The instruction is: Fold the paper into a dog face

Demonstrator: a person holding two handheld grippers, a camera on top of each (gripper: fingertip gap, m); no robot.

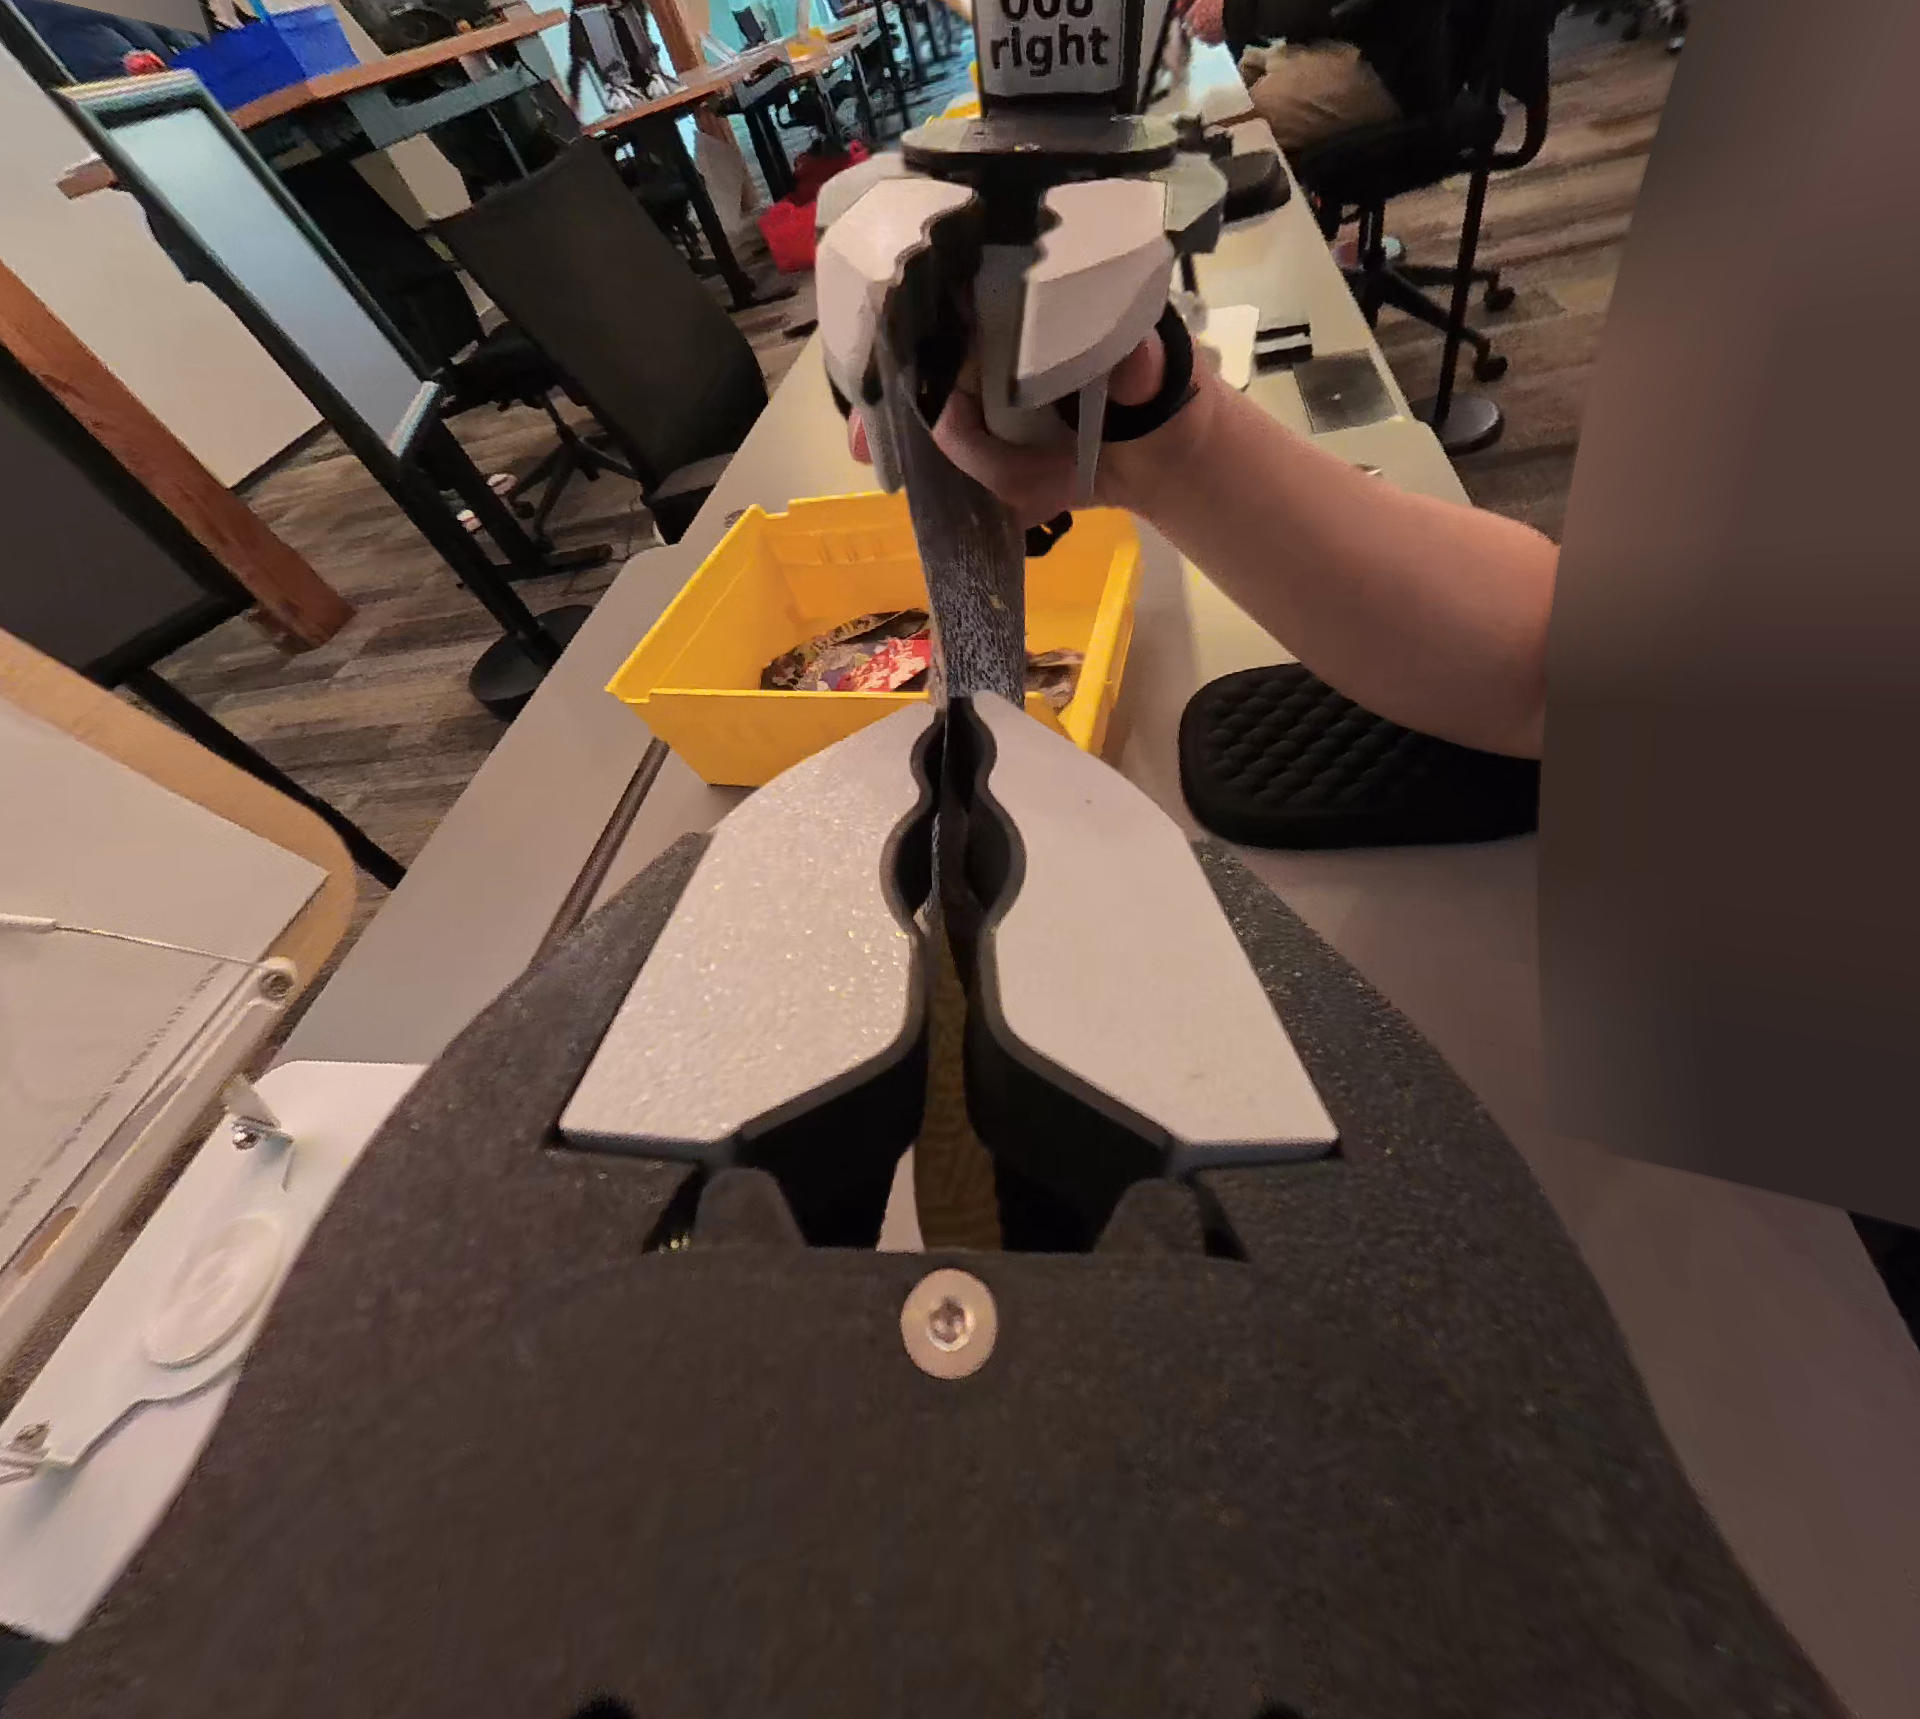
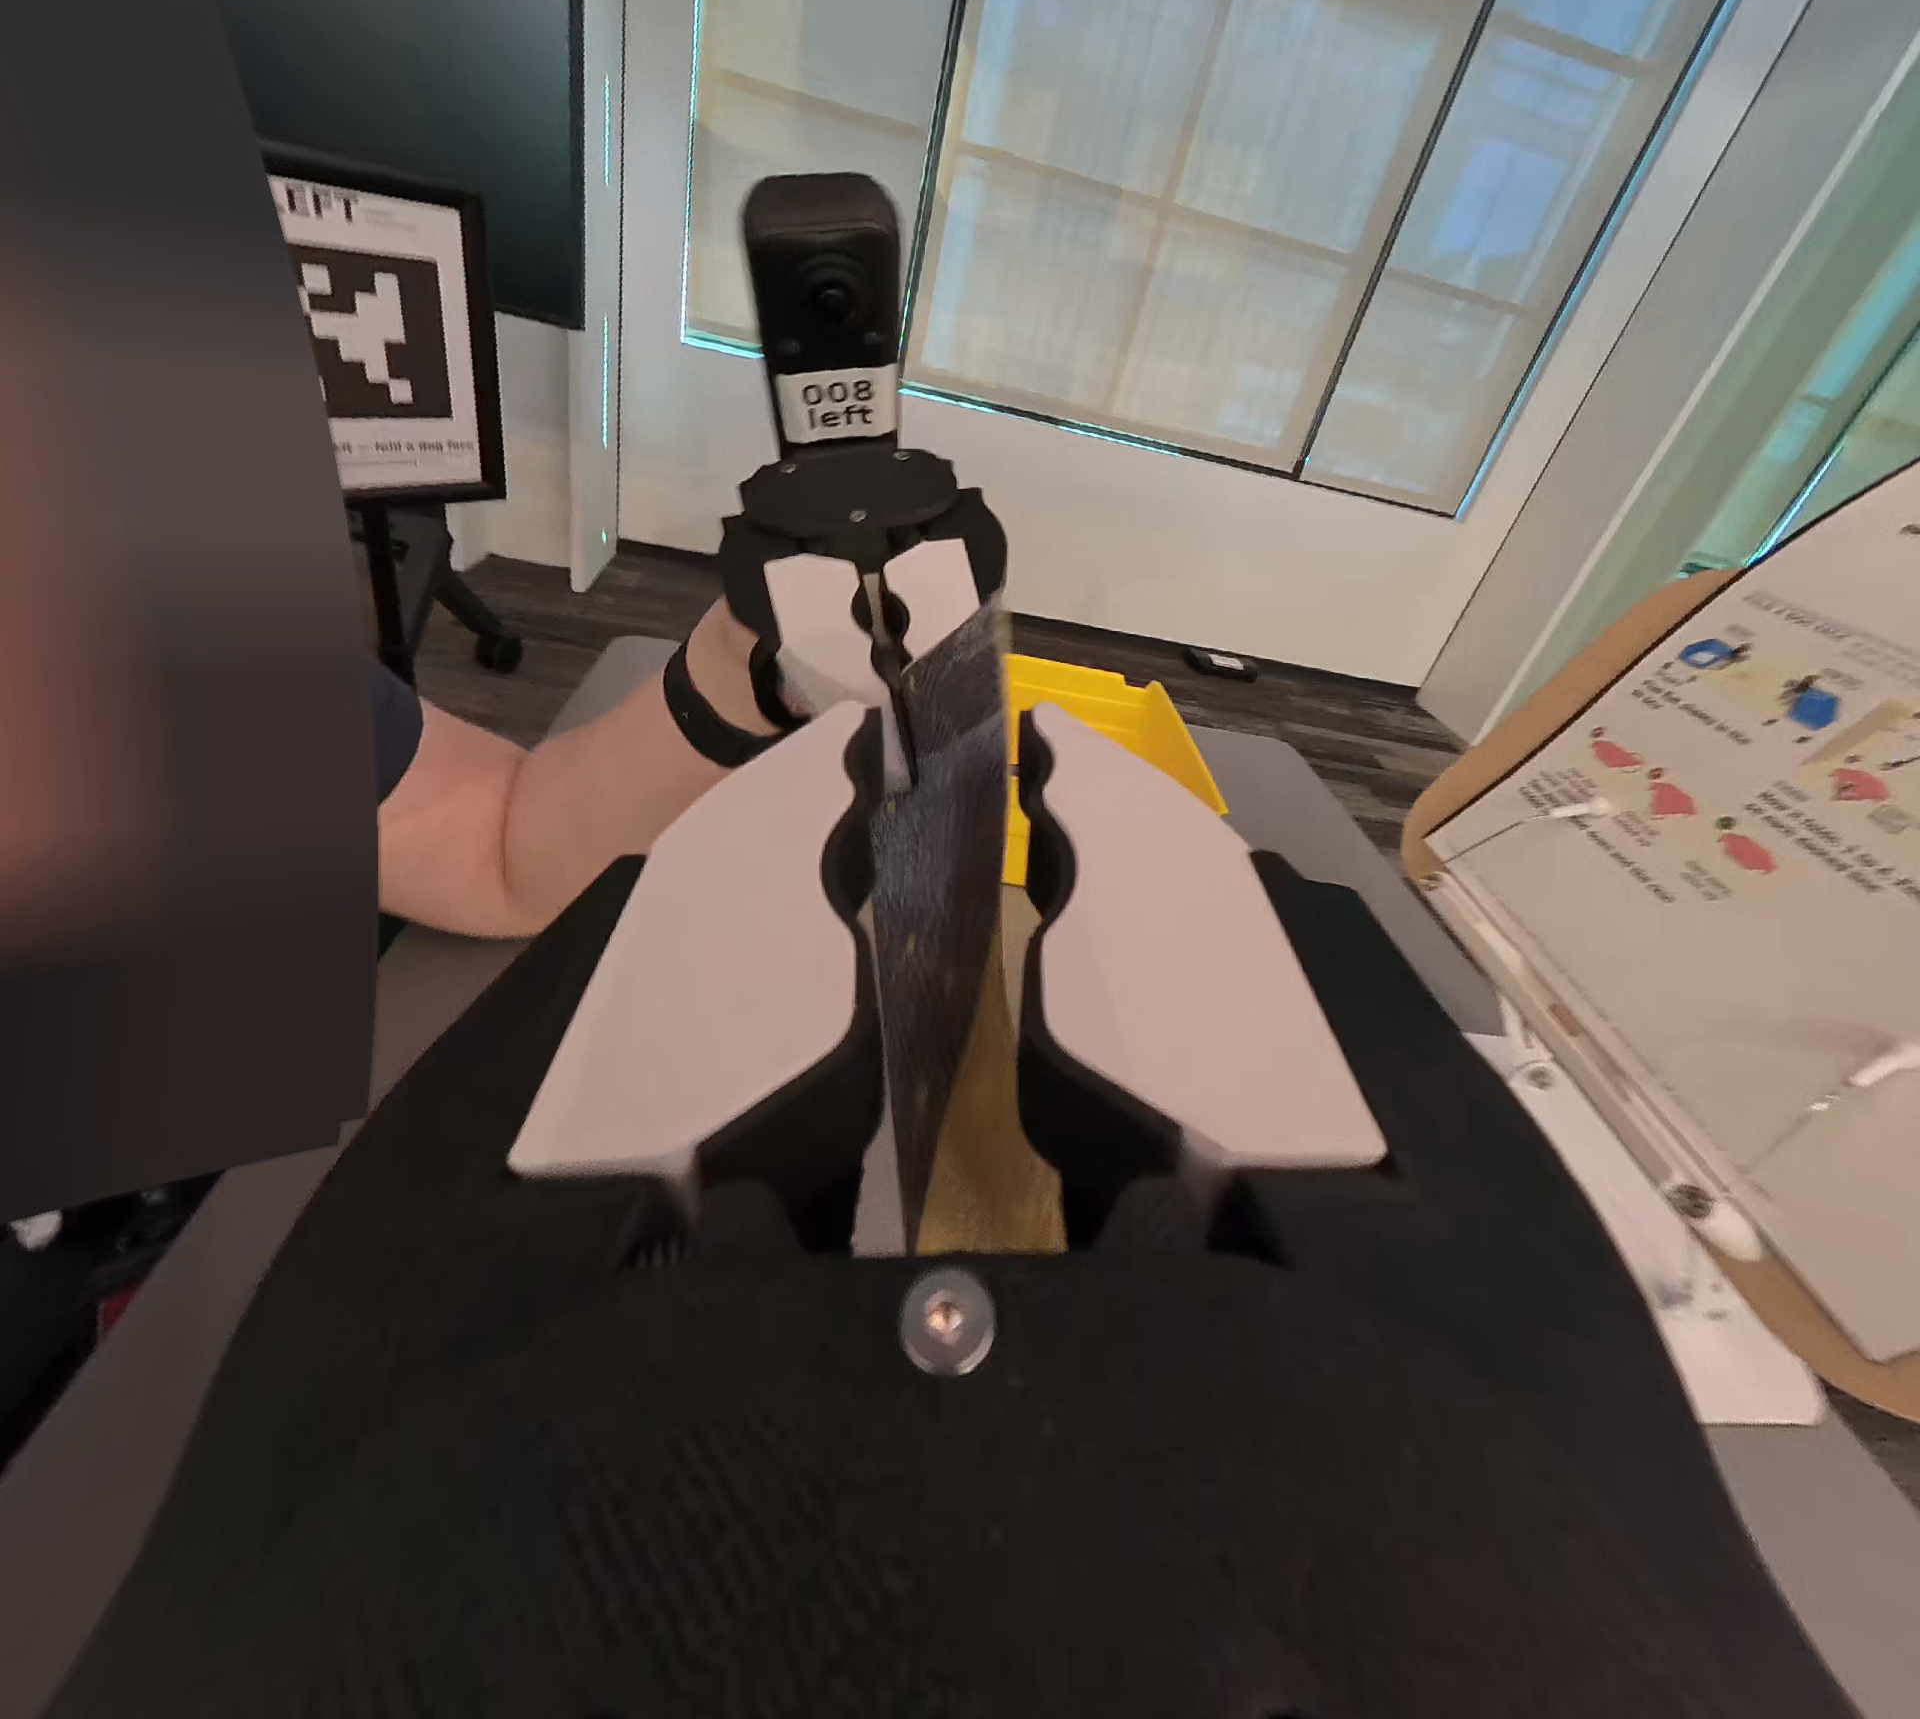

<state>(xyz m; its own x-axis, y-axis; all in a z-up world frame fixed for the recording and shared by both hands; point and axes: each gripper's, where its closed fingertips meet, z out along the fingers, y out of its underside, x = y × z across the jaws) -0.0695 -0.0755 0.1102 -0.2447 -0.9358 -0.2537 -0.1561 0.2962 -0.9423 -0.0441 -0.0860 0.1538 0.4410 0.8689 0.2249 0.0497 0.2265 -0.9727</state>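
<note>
A dark blue-grey patterned paper with a gold reverse is held up in the air between my two grippers. My left gripper is shut on its near edge. In the right wrist view that gripper shows pinching the far edge of the paper. My right gripper is open. The paper stands edge-on between its fingers, and neither pad presses on it. In the left wrist view the right gripper faces me, with the paper running up alongside one of its fingers.
A yellow bin with several folded patterned papers sits on the grey table below the grippers. A black padded rest lies to its right under a forearm. An instruction board stands at the table's side. The left gripper's tips are roughly 6 centimeters from the right gripper's.
</note>
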